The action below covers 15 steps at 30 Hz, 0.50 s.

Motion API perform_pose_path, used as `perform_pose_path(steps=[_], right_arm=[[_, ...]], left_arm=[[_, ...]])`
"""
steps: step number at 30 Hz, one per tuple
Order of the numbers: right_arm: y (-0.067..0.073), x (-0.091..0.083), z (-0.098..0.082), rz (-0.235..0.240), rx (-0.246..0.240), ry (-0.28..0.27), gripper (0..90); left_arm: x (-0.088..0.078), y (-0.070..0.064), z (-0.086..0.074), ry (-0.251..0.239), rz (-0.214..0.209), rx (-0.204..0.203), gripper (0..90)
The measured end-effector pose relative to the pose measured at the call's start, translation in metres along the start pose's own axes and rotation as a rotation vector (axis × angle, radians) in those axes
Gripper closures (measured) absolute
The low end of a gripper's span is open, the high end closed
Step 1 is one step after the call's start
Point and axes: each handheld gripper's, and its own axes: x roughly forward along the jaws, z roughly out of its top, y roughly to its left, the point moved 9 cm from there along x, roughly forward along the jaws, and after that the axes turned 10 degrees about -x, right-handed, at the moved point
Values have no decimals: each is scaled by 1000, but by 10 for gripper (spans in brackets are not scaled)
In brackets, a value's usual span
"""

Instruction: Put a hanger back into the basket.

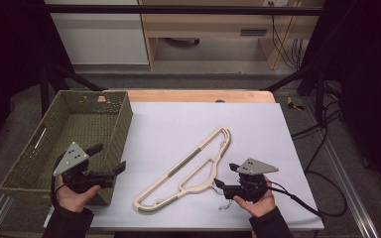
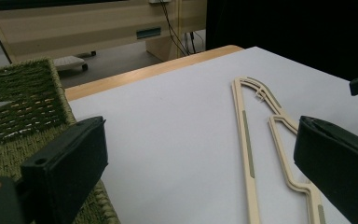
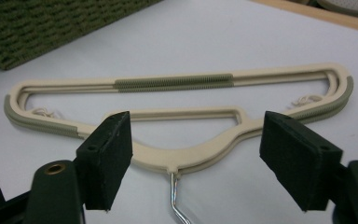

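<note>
1. Still early days from where I'm standing. The hanger (image 1: 188, 168) is lying flat on the white sheet (image 1: 258, 129) in the middle of the table, untouched, and the green woven basket (image 1: 114, 134) off to the left has nothing in it that I can see.

2. The right gripper (image 1: 218, 184) is down low by the hanger's neck, right where the metal hook (image 3: 176, 200) comes out. Its jaws are spread and sit either side of the curved middle, with clear gaps, so nothing is pinched yet. Looks to me like a grab lined up but not made.

3. The left gripper (image 1: 111, 163) is parked over the basket's near corner, jaws wide apart and holding nothing.

4. What's left, I'd guess: close on the neck, lift, and carry it somewhere, probably the basket.

5. The hanger itself: cream plastic, slim and hollowed out, with grey-green ribbed grip strips on the bottom bar and on both shoulder ends. It lies diagonally, one end pointing to the far side. The hook is thin wire, sticking out toward the person.
</note>
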Motion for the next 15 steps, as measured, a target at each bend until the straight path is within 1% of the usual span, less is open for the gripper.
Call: perform_pose_path(steps=[1,2,5,7,10,11,13,15], right_arm=[[1,2,-2,0,0,13,284],[1,2,-2,0,0,13,284],[5,8,-9,3,-10,48,335],[6,11,-12,3,-12,60,366],[10,19,-21,11,-6,96,420],[10,19,-21,11,-6,96,420],[12,23,-25,18,4,114,459],[14,27,-29,24,0,131,501]], left_arm=[[0,-1,0,0,-1,-2,30],[1,-1,0,0,-1,-2,30],[1,-2,0,0,-1,4,30],[1,-3,0,0,-2,4,30],[2,-5,-1,0,-5,7,30],[2,-5,-1,0,-5,7,30],[2,-6,-1,1,-9,7,30],[3,-8,-1,2,-11,6,31]])
